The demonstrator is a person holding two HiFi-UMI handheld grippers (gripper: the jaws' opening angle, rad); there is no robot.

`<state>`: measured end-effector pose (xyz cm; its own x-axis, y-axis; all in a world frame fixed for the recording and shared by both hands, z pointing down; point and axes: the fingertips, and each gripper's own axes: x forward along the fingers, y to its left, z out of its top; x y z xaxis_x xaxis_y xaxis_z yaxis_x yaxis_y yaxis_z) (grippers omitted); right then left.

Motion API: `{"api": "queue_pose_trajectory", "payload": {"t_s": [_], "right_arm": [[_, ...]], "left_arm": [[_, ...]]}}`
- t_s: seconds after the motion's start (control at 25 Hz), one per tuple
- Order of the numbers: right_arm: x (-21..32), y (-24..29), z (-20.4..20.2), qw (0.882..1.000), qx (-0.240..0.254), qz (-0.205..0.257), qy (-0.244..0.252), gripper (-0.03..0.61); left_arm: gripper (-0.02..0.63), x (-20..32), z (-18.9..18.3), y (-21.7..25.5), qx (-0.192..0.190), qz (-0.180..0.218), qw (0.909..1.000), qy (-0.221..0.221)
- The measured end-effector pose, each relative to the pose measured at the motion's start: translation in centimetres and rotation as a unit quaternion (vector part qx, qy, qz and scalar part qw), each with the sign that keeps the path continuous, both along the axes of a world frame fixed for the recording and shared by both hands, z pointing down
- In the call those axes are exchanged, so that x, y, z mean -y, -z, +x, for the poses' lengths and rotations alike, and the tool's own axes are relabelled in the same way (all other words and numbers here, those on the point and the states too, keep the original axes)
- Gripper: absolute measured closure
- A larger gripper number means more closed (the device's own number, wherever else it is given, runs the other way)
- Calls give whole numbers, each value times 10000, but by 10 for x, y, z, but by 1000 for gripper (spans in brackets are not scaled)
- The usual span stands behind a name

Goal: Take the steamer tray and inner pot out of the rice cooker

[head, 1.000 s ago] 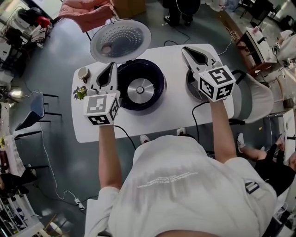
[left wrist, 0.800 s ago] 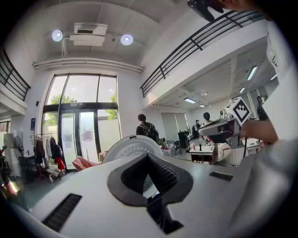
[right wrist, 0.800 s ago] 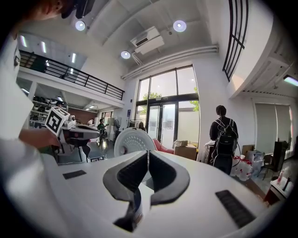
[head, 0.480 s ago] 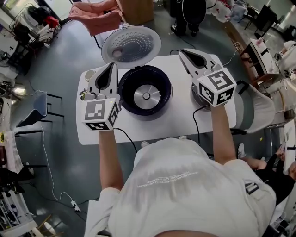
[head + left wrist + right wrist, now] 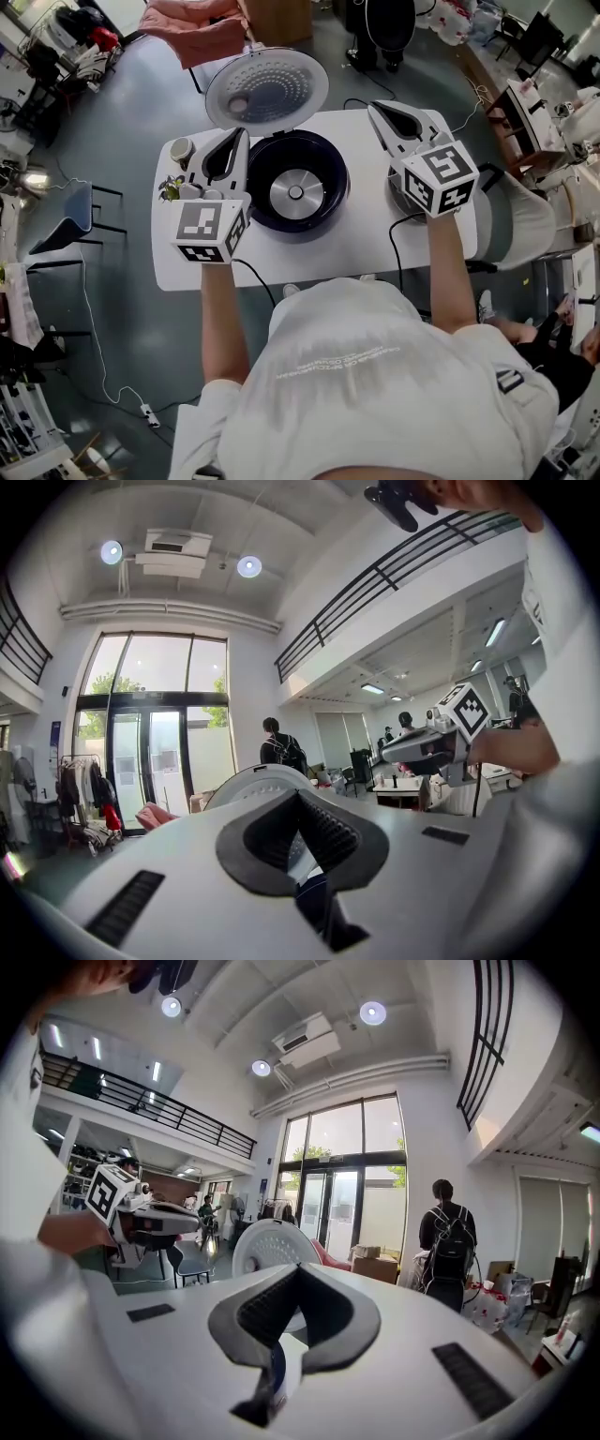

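The dark rice cooker (image 5: 323,202) stands open in the middle of the white table (image 5: 356,244). Its perforated lid (image 5: 267,89) is tipped back, and a bare silver heating plate (image 5: 294,193) shows at the bottom. A round dark pot (image 5: 391,183) sits on the table to the cooker's right, mostly hidden under my right gripper (image 5: 373,103). That gripper is shut and holds nothing. My left gripper (image 5: 239,133) hovers at the cooker's left rim, also shut and empty. The lid (image 5: 258,780) shows beyond the left jaws, and the lid (image 5: 272,1241) shows beyond the right jaws.
A small round container (image 5: 181,148) and a little green plant (image 5: 169,188) sit at the table's left end. A black cord (image 5: 401,239) runs off the front edge. A grey chair (image 5: 525,202) stands to the right. A person with a backpack (image 5: 450,1241) stands beyond the table.
Both grippers have lifted slightly above the table and stay shut. Nothing was taken hold of or let go.
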<state>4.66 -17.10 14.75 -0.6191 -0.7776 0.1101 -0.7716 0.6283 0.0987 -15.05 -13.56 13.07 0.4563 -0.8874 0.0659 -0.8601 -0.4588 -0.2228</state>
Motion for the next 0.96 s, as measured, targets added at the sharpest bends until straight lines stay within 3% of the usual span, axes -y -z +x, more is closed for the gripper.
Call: {"api": "queue_pose_trajectory", "payload": {"t_s": [0.52,0.96], "right_arm": [[3,-8,13,9994,-62,80,-345,552],[-1,-14,17,9993,-67,114,-340,553]], "left_arm": [[598,1,7,-11,49,-170,9998,-131],[598,0,10,-14,-8,-196,9998,-104]]}}
